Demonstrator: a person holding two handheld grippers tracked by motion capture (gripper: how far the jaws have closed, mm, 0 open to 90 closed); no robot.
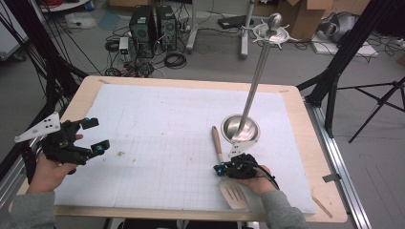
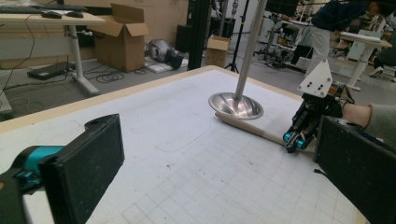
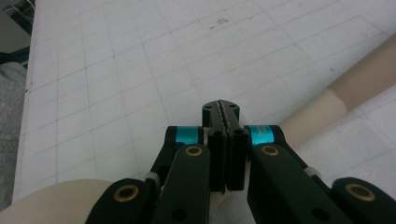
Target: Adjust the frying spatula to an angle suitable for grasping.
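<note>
A wooden spatula (image 1: 218, 141) lies on the white grid mat (image 1: 162, 119), handle pointing away, slotted blade (image 1: 234, 194) near the front edge. My right gripper (image 1: 218, 168) sits low over the spatula where handle meets blade, its jaws shut flat against each other with nothing between them. In the right gripper view the shut gripper (image 3: 221, 109) points across the mat, the handle (image 3: 355, 79) running off to the right. My left gripper (image 1: 98, 135) hovers open and empty at the table's left edge. In the left gripper view its gripper (image 2: 219, 144) frames the mat and the right gripper (image 2: 295, 140).
A metal stand with a round dished base (image 1: 241, 128) and a tall leaning pole (image 1: 258, 71) stands just beyond the spatula, close to my right gripper. The wooden table rim (image 1: 310, 143) borders the mat. Cables, computers and boxes lie on the floor behind.
</note>
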